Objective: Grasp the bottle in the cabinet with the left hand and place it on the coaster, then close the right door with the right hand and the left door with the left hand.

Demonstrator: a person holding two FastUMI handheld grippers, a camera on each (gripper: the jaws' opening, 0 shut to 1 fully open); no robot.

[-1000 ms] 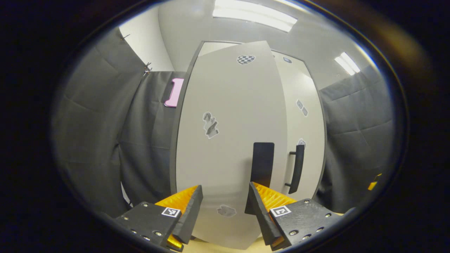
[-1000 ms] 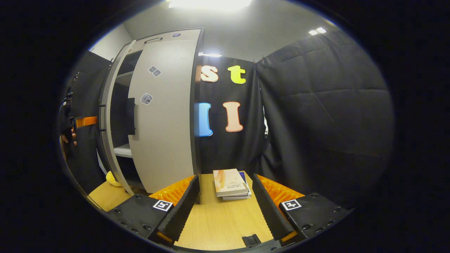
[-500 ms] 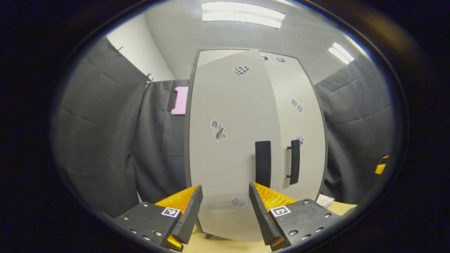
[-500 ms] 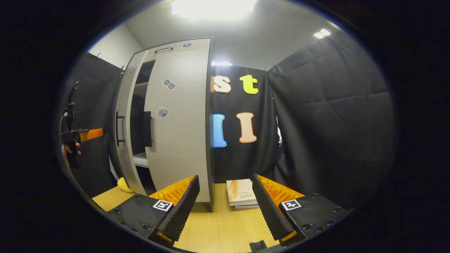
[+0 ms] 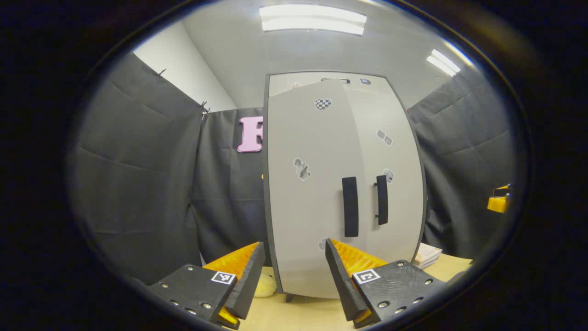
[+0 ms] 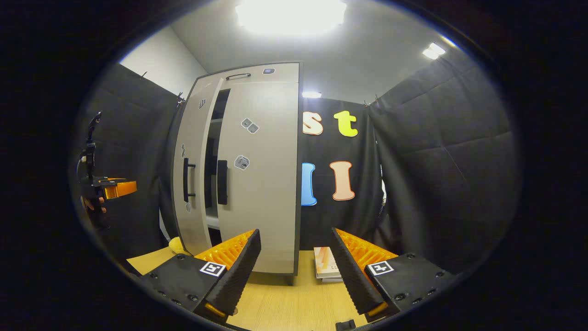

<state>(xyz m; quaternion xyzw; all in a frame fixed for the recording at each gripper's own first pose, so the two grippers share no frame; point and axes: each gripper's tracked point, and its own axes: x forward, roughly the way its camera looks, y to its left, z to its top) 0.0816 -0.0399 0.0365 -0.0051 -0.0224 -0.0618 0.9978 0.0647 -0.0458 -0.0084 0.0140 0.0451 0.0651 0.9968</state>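
Observation:
The grey cabinet stands on the wooden table. In the left gripper view its left door (image 5: 308, 193) is slightly ajar, its top corner proud of the shut right door (image 5: 395, 151). Black handles (image 5: 350, 207) sit side by side. In the right gripper view the left door (image 6: 193, 184) leaves a narrow dark gap (image 6: 212, 174) beside the right door (image 6: 262, 174). My left gripper (image 5: 294, 248) is open and empty, back from the left door; the left gripper (image 6: 115, 188) is held by a hand well clear of it. My right gripper (image 6: 295, 234) is open over the table, and the right gripper (image 5: 498, 202) shows at the far right.
A small stack of books (image 6: 326, 269) lies on the table (image 6: 285, 303) right of the cabinet, the books (image 5: 427, 255) at its foot. A pale yellow object (image 6: 177, 246) lies by the cabinet's left foot. Black cloth walls close the booth in.
The left door has swung from well open to nearly shut. My left gripper has drawn back from the door. My right gripper has backed off and now faces the cabinet more squarely.

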